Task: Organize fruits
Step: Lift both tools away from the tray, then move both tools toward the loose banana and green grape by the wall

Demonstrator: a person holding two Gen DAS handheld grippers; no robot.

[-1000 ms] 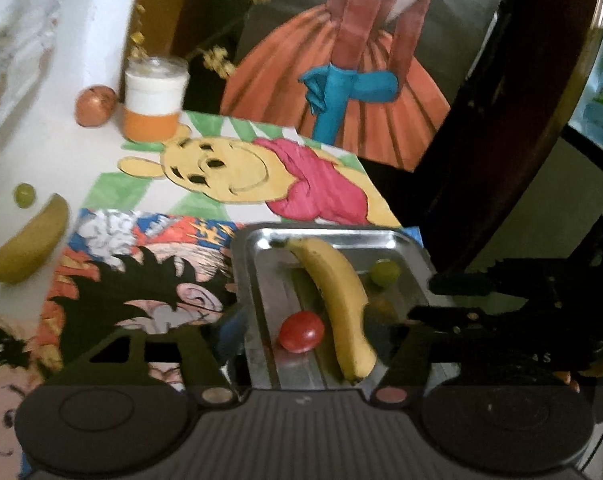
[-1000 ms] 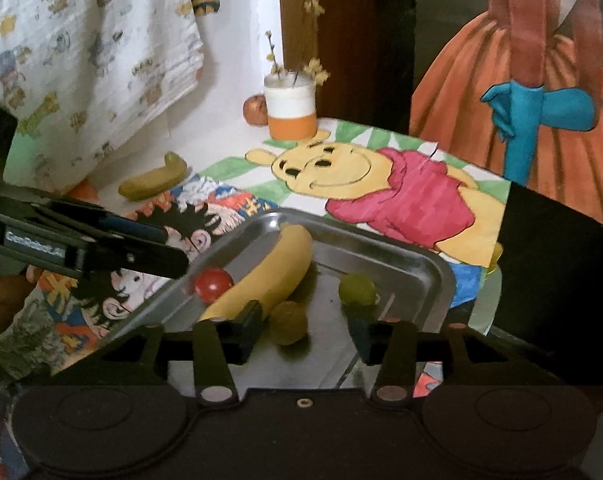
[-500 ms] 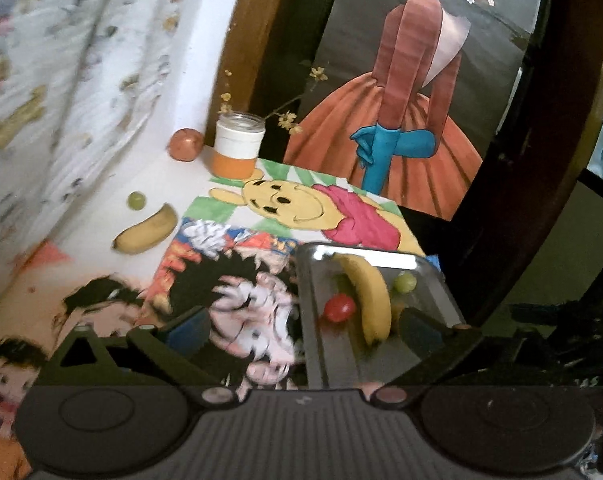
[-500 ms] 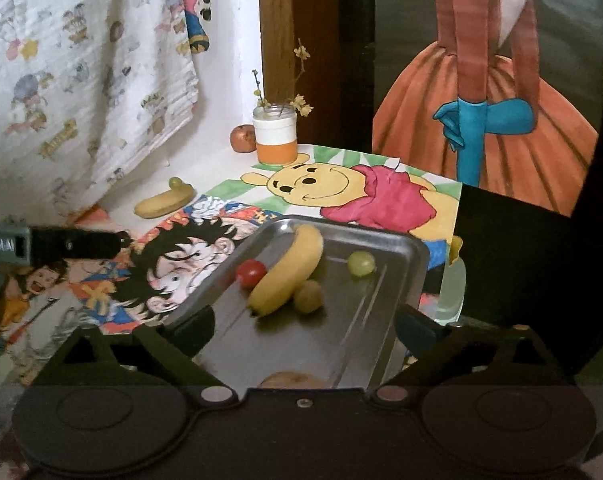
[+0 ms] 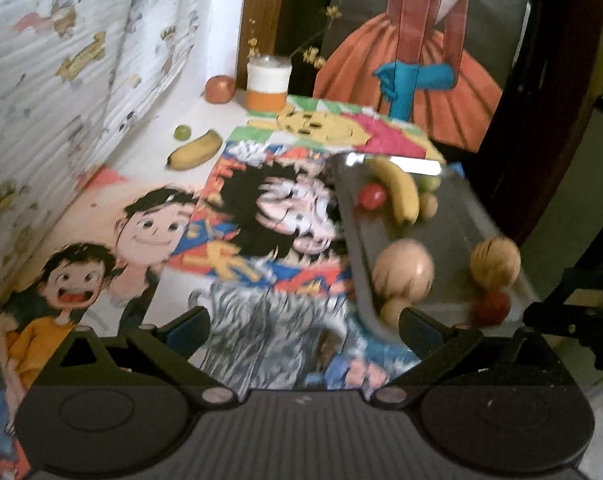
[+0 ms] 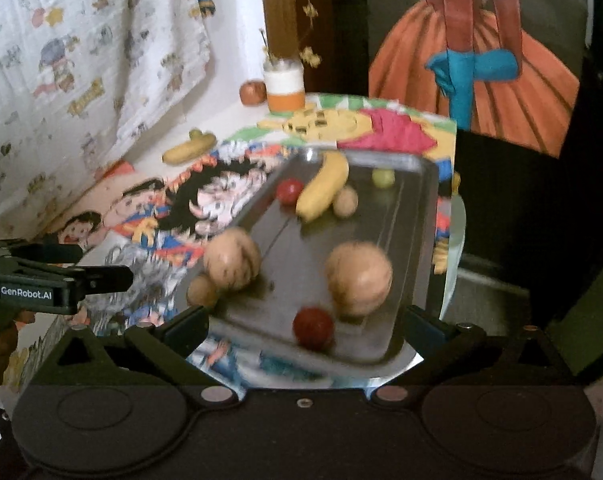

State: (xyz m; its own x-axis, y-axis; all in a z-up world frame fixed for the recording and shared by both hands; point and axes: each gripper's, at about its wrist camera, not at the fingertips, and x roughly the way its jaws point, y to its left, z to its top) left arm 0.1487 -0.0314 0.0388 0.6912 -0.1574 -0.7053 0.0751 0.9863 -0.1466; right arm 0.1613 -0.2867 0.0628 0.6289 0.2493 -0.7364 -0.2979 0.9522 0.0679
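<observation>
Right wrist view: steel tray (image 6: 415,216) on the desk holds a banana (image 6: 324,188), tomatoes, grape and round fruits. Beyond the tray's far-left corner, a second banana (image 6: 188,148), green grape (image 5: 182,132) and apple (image 6: 252,93) remain. Both hand-held grippers (image 6: 305,320) (image 5: 303,320) gape wide, empty.

place: home, likely a child's room | evidence: cartoon drawings (image 5: 261,216) covering the table; cartoon-print cloth (image 5: 81,80) hanging left of the drawings; jar of dried flowers (image 5: 267,84) behind them; painting of an orange dress (image 5: 413,72) beyond
</observation>
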